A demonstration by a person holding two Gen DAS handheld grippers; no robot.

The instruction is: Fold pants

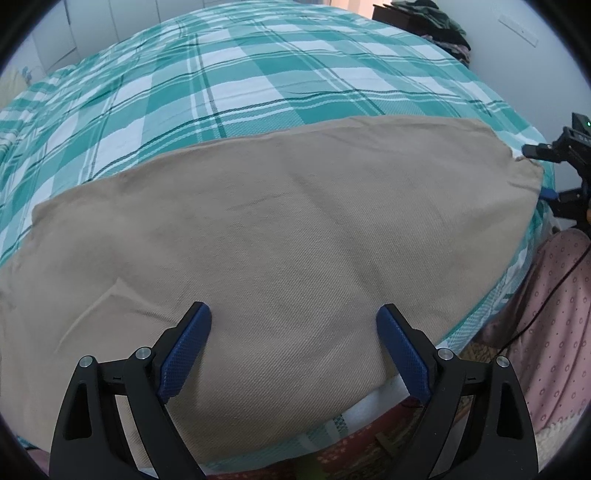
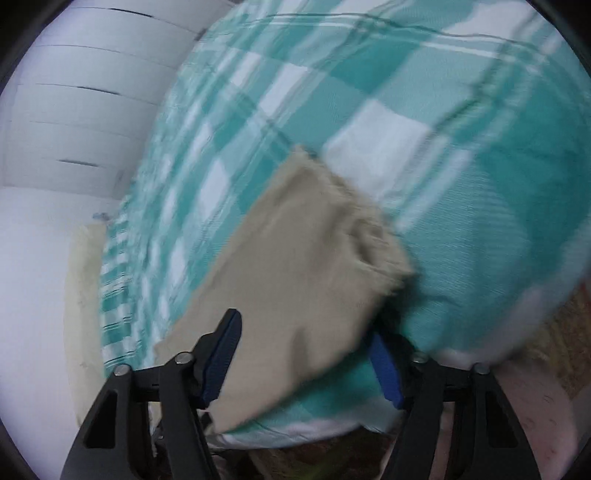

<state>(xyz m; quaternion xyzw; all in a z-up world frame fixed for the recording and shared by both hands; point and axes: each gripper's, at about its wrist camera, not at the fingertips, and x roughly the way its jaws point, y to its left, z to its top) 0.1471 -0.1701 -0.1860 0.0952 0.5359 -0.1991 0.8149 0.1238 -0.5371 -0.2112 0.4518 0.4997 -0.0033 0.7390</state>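
Observation:
Beige pants (image 1: 280,236) lie flat on a bed with a teal and white checked sheet (image 1: 240,74). My left gripper (image 1: 293,317) is open, its blue pads (image 1: 188,343) spread wide just above the near part of the fabric, holding nothing. In the blurred right wrist view, the end of the pants (image 2: 306,258) lies across the bed's near edge. My right gripper (image 2: 306,339) is open around that end, with the cloth between the two fingers; its right finger (image 2: 384,369) is partly hidden by the fabric. The right gripper also shows at the far right of the left wrist view (image 1: 565,147).
The bed's near edge (image 1: 369,410) runs under the left gripper. A pink dotted garment (image 1: 554,314) of the person is at the right. A dark cabinet with piled clothes (image 1: 432,22) stands beyond the bed. White wardrobe doors (image 2: 85,110) are at the left.

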